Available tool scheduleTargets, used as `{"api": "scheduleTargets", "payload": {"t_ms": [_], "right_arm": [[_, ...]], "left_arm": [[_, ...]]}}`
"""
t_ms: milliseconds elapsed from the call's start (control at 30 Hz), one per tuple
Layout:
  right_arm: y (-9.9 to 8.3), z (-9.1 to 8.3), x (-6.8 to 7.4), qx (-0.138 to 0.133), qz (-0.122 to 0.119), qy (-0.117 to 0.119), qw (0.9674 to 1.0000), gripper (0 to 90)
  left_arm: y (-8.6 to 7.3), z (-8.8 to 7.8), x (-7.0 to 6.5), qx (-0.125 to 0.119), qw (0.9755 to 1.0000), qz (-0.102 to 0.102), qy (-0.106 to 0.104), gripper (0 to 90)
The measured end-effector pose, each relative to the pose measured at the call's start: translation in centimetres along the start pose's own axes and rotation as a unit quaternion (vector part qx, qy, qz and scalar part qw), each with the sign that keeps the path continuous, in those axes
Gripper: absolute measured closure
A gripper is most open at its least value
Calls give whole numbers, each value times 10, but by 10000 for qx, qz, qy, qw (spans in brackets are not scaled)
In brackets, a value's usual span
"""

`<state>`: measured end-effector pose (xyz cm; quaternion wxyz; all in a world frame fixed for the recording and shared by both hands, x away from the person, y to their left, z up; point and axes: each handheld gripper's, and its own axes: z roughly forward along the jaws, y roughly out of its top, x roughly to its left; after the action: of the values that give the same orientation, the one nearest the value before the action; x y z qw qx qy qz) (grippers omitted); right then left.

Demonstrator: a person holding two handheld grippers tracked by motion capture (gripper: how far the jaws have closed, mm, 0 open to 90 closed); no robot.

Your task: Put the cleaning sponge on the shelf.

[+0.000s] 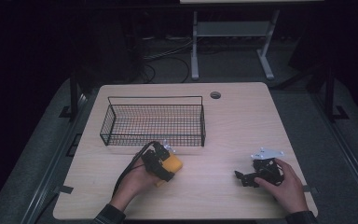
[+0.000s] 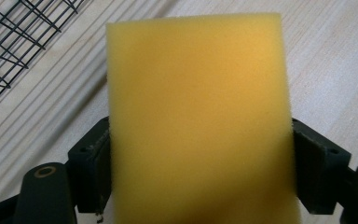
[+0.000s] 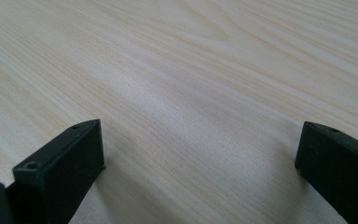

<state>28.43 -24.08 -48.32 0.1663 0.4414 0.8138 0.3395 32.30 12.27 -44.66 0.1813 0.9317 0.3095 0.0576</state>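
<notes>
Item, yellow foam sponge [image 2: 198,116]: we are clamping it across its width in the left gripper [image 1: 161,164], just in front of the empty wire basket [image 1: 154,122], likely its destination, while our right gripper [image 1: 261,173] is idling wide-jawed, well right of the basket.

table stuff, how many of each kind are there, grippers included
wire basket: 1
yellow sponge: 1, clamped in the left gripper
grippers: 2, the left one and the right gripper, whose jaws stand wide apart over bare wood
total: 4
</notes>
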Motion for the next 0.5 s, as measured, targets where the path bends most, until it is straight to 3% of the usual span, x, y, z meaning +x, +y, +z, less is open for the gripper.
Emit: {"api": "scheduleTargets", "payload": {"t_ms": [367, 500], "right_arm": [[0, 0, 0, 0, 0, -1, 10000, 3], [0, 0, 0, 3, 3, -2, 10000, 3]], "left_arm": [[-1, -1, 1, -9, 10000, 35, -72, 224], [-1, -4, 2, -43, 9998, 43, -197, 224]]}}
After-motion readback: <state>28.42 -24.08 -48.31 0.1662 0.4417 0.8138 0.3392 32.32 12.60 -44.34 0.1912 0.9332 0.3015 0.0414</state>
